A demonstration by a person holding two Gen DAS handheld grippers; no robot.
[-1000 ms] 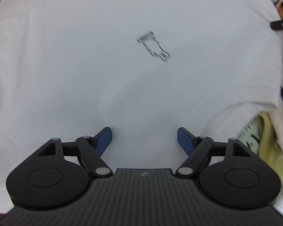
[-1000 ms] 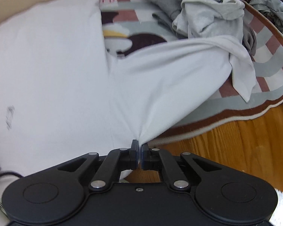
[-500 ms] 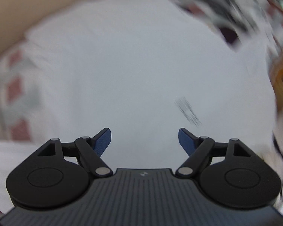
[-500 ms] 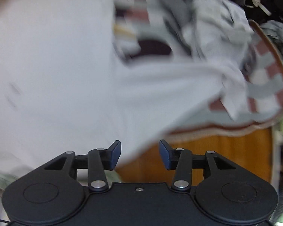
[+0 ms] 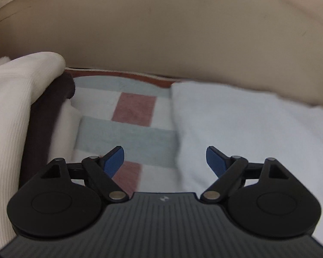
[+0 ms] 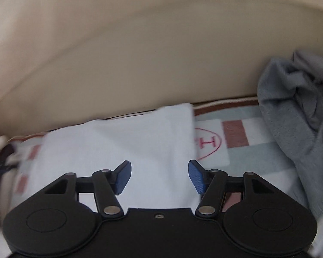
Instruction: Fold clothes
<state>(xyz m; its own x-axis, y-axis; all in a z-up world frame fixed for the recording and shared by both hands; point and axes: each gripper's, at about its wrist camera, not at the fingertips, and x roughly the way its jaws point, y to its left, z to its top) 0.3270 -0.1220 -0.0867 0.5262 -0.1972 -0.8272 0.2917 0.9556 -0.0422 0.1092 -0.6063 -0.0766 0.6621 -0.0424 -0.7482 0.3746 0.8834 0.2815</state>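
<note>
A white T-shirt (image 6: 127, 146) lies folded flat on a checked blanket (image 6: 245, 157) against a beige wall. My right gripper (image 6: 159, 175) hovers over the shirt's near right part, its jaws still opening with nothing gripped between them. In the left wrist view the same white shirt (image 5: 247, 124) fills the right side, its left edge running down the middle. My left gripper (image 5: 164, 161) hangs above that edge, half over the blanket (image 5: 127, 129), jaws wide and still opening, nothing between them.
A heap of grey clothes (image 6: 297, 111) lies on the blanket at the right. At the left, cream ribbed fabric (image 5: 10, 111) over a dark brown layer (image 5: 47, 116) rises beside the blanket. The beige wall (image 5: 161, 32) closes off the far side.
My right gripper let go of the shirt corner it pinched and opened wide. Both grippers swung toward the shirt's far end near the wall; the left view shifted onto the shirt's left edge.
</note>
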